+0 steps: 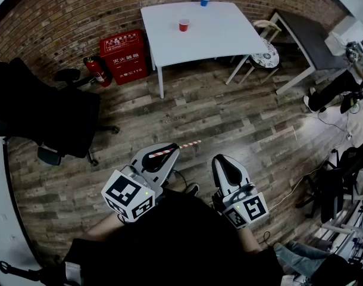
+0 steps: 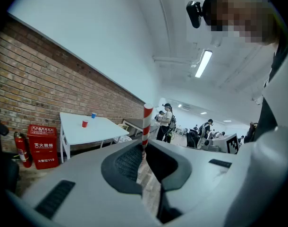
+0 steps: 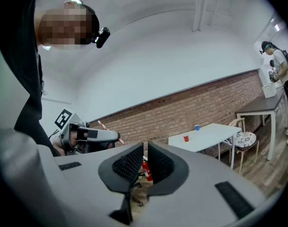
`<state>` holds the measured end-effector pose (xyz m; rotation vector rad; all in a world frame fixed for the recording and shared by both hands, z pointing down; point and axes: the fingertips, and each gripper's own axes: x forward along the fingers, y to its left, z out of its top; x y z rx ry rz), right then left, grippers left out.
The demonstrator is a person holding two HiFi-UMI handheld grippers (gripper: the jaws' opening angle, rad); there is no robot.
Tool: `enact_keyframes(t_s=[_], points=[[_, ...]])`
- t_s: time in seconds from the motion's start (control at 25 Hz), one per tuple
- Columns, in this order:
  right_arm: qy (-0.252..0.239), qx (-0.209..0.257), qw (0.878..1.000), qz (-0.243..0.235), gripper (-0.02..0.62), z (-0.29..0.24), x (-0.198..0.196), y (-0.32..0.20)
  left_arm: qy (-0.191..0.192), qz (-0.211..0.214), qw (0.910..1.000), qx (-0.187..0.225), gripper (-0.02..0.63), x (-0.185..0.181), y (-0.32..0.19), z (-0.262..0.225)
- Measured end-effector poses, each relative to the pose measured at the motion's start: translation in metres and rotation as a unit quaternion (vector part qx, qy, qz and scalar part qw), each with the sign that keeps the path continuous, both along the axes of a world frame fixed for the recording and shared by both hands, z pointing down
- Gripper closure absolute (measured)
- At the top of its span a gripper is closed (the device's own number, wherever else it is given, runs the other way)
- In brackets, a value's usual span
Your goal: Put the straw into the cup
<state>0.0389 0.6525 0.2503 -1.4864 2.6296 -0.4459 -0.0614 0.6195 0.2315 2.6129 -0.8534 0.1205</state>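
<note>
Fingers [image 2: 127, 162] on the left gripper [image 2: 144, 145] pinch the striped straw [image 2: 147, 122], which pokes up past their tips mid-frame. Right gripper [image 3: 145, 150] pinched together, empty. Red cup [image 1: 184, 25] sits on the table [image 1: 223, 34], up top in the head view.

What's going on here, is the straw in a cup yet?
Not yet. A person stands on the wood floor with a gripper in each hand. The left gripper is shut on a red-and-white striped straw, which sticks out past its jaws. The right gripper holds nothing, its jaws nearly together. A red cup and a blue cup stand on the white table across the room, far from both grippers.
</note>
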Motion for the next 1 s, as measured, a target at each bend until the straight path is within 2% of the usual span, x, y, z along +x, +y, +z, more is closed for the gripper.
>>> enact_keyframes(t_s=[0.4, 0.68, 1.0], points=[[-0.001, 0.0, 1.0, 0.007, 0.543, 0.001, -0.015, 0.001, 0.002, 0.006, 1.0, -0.004, 0.568, -0.015, -0.001, 0.003], [-0.003, -0.017, 0.999, 0.036, 0.543, 0.003, -0.042, -0.011, 0.012, 0.018, 0.9997, -0.012, 0.568, -0.048, -0.014, 0.004], [0.004, -0.051, 0.996, 0.069, 0.543, 0.025, -0.096, -0.018, 0.025, 0.046, 0.998, -0.036, 0.568, -0.102, -0.031, 0.025]])
